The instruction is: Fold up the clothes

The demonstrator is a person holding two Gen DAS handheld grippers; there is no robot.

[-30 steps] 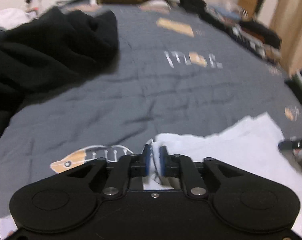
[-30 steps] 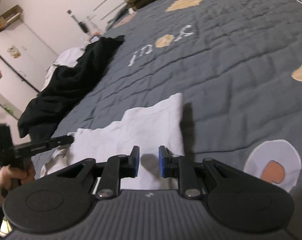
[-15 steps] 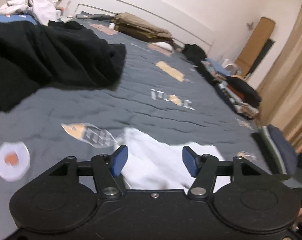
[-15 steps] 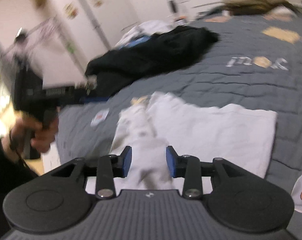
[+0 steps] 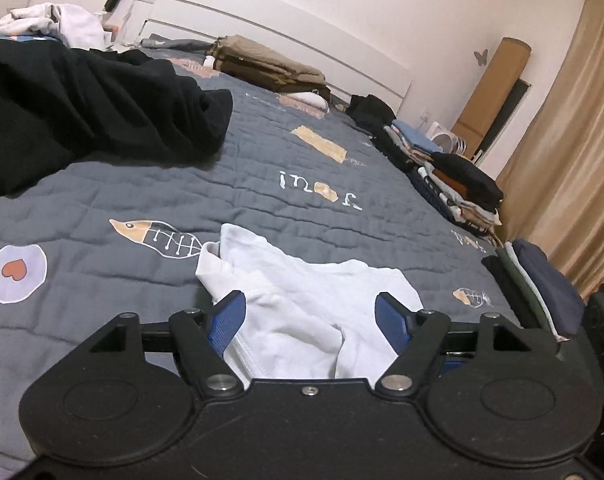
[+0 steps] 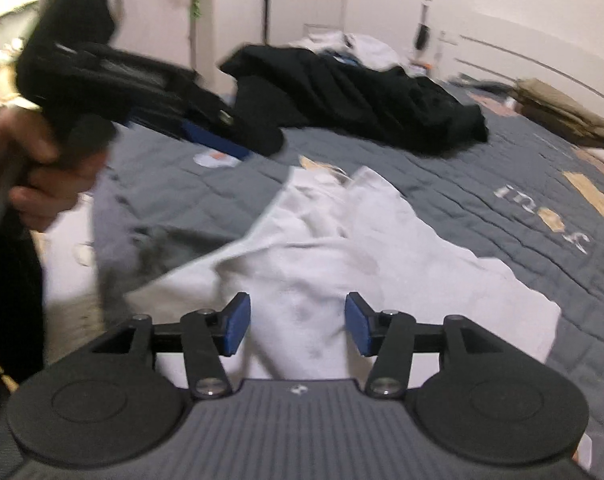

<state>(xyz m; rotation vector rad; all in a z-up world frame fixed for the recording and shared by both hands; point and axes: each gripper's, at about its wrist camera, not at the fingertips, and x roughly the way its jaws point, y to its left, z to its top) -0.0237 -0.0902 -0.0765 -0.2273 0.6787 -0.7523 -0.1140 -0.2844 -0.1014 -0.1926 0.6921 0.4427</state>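
We see first the bed, covered by a grey quilted bedspread (image 5: 150, 184) printed with fish and letters. At about 10 o'clock in the left wrist view lies a heap of black clothing (image 5: 82, 120), loose and crumpled. Along the bed edge, from 1 to 3 o'clock, stand stacks of folded clothes (image 5: 453, 176), and one more folded pile, dark blue on top (image 5: 541, 292), sits at 3 o'clock.

The task's thing now under our grippers is a white garment (image 5: 309, 304), which looks like a T-shirt. It lies on the bedspread near 6 o'clock, directly in front of both grippers. In the right wrist view the same white garment (image 6: 361, 248) shows a doubled part and a raised ridge of cloth running toward 12 o'clock, with wrinkles; it is not a neat flat rectangle.

The left gripper (image 5: 309, 320) has its jaws spread wide, nothing between the pads. The right gripper (image 6: 298, 324) is also wide apart and holds nothing, the cloth only lying below it.

Our judgement: several pieces are already folded in the stacks, the white garment seems part-way folded and needs smoothing or one more fold, and the black heap remains unfolded.
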